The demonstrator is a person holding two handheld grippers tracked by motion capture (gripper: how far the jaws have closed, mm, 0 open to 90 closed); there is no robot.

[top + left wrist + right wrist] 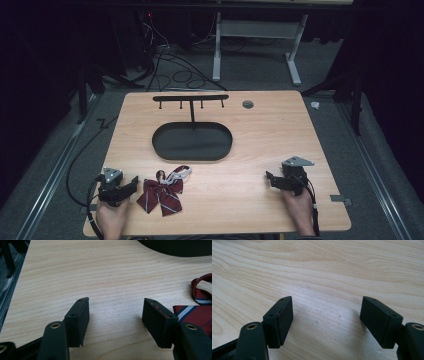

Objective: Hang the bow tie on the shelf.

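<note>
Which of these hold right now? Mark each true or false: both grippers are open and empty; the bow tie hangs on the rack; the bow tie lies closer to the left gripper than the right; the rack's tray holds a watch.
1. Both the left gripper and the right gripper are open with nothing between the jaws. True.
2. The red striped bow tie hangs on the black hook rack. False: it lies flat on the wooden table, in front of the rack.
3. The bow tie lies closer to the left gripper than to the right one. True.
4. The rack's oval tray holds a watch. False: nothing lies in it.
</note>
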